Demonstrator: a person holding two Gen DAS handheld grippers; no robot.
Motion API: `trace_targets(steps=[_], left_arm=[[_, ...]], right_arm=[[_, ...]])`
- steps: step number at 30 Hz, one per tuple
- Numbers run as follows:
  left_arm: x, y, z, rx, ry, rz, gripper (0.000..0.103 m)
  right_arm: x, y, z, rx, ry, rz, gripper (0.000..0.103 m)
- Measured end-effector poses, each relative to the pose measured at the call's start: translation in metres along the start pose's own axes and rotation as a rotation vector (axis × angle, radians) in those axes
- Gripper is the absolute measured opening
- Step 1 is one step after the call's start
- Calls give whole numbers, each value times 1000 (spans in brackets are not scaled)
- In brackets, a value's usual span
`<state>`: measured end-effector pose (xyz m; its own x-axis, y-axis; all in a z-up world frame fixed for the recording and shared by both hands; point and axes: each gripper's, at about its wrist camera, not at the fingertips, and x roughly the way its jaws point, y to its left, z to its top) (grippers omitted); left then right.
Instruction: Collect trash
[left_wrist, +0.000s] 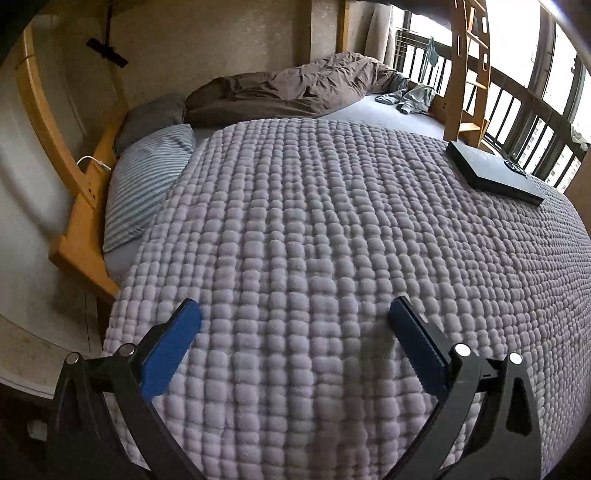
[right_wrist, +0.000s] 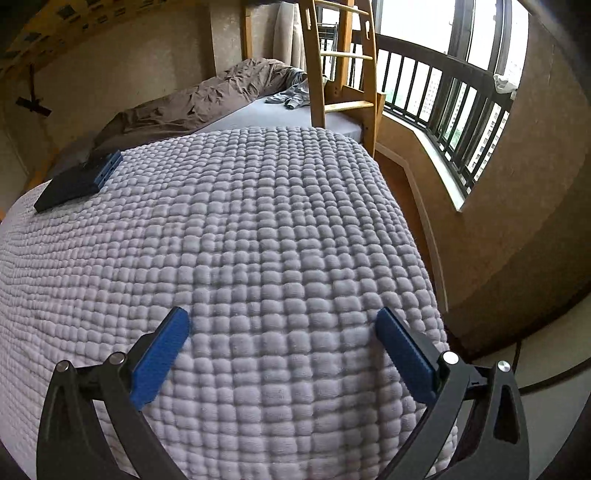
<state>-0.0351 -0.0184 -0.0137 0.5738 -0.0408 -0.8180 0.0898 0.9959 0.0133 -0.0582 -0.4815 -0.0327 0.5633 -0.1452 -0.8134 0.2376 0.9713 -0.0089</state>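
Note:
My left gripper (left_wrist: 295, 314) is open and empty, low over a lilac bubble-textured blanket (left_wrist: 314, 221) that covers the bed. My right gripper (right_wrist: 282, 321) is also open and empty over the same blanket (right_wrist: 240, 221), near its right edge. A flat black box (left_wrist: 495, 171) lies on the blanket, far right in the left wrist view and far left in the right wrist view (right_wrist: 70, 184). No loose trash shows in either view.
A striped pillow (left_wrist: 147, 177) and a grey pillow (left_wrist: 155, 114) lie at the left. A crumpled brown duvet (left_wrist: 295, 88) and grey-green clothing (left_wrist: 410, 98) lie farther back. A wooden ladder (right_wrist: 343, 74) stands beside the bed. A railed window (right_wrist: 461, 92) is at right.

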Motion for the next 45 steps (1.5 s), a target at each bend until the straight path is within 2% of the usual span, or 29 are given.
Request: trace_targets(steps=[45], left_arm=[[-3, -2, -4, -6, 1, 3, 102]], right_arm=[[-2, 2, -1, 0, 0, 0, 99]])
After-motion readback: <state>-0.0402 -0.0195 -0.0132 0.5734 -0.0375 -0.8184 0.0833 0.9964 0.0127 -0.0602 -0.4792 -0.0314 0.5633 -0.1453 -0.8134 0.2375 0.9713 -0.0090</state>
